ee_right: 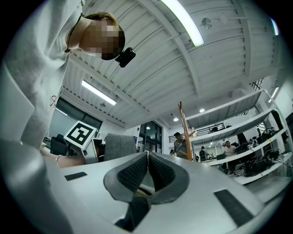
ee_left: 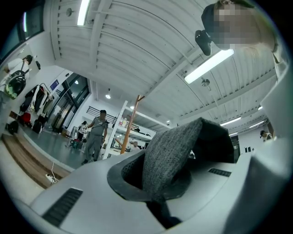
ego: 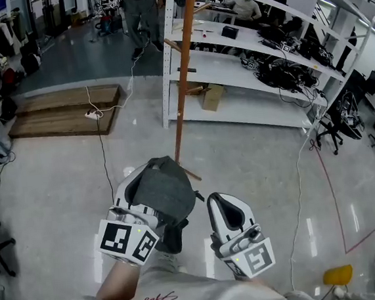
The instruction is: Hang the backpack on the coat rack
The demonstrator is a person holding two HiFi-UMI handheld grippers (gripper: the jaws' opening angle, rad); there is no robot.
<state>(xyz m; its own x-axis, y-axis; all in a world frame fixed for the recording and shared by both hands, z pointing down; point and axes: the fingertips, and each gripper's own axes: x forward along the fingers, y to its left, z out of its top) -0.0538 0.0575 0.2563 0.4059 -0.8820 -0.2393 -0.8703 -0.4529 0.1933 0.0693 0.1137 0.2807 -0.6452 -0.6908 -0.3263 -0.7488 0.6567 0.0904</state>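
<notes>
A grey fabric part of the backpack (ego: pixel 164 193) is draped over my left gripper (ego: pixel 144 183), whose jaws are shut on it. In the left gripper view the grey strap (ee_left: pixel 170 155) loops up from between the pads; the rest of the backpack is hidden. The coat rack (ego: pixel 185 80) is an orange wooden pole with pegs, standing just ahead by the shelves; it also shows as the coat rack (ee_left: pixel 131 124) and coat rack (ee_right: pixel 184 132). My right gripper (ego: pixel 220 202) sits beside the left, its pads (ee_right: pixel 137 172) pressed together with nothing between them.
White shelving (ego: pixel 246 74) loaded with cables and gear stands right behind the pole. A low wooden platform (ego: pixel 65 111) with a power strip (ego: pixel 93 113) lies at left. A person (ego: pixel 140 18) walks at the back. Office chairs (ego: pixel 334 132) stand at right, and a yellow object (ego: pixel 337 275) lies on the floor.
</notes>
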